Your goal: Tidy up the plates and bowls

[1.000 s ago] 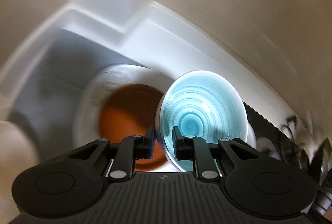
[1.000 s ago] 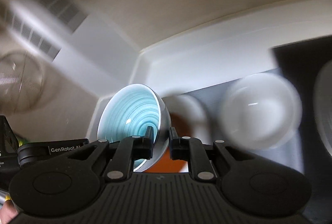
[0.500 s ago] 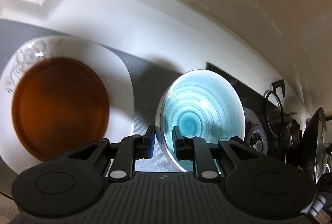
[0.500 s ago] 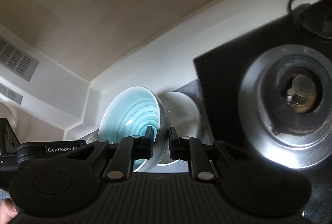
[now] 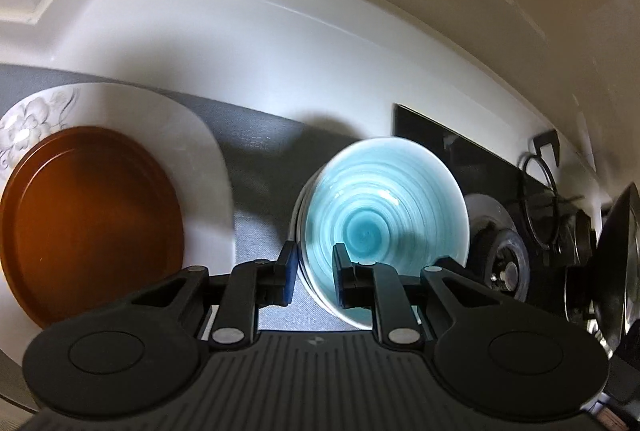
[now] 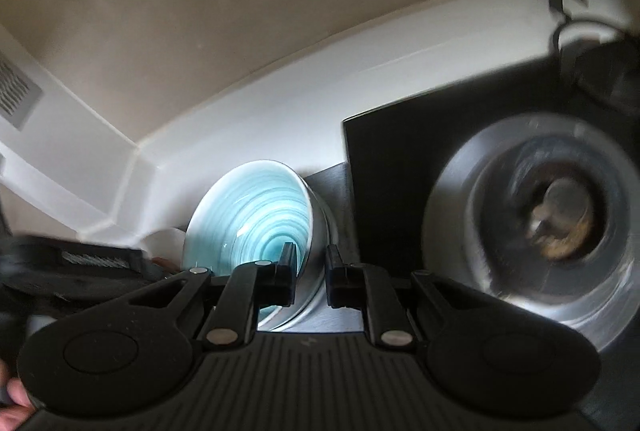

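Observation:
A turquoise swirl bowl (image 5: 384,207) sits nested in a white bowl on the grey counter. My left gripper (image 5: 314,271) straddles its left rim, jaws slightly apart, grip looks loosened. My right gripper (image 6: 308,273) straddles the right rim of the same bowl (image 6: 256,219), jaws also slightly apart. A brown plate (image 5: 88,215) lies on a large white flowered plate (image 5: 192,151) to the left.
A black gas hob (image 6: 400,159) with a steel burner (image 6: 552,219) lies right of the bowl; it also shows in the left wrist view (image 5: 500,251). A white backsplash wall (image 5: 240,43) runs behind. Dark pans (image 5: 616,255) stand at the far right.
Both grippers carried the turquoise bowl right, from over the plates to beside the hob, and lowered it into a white bowl. Both sets of jaws have widened a little.

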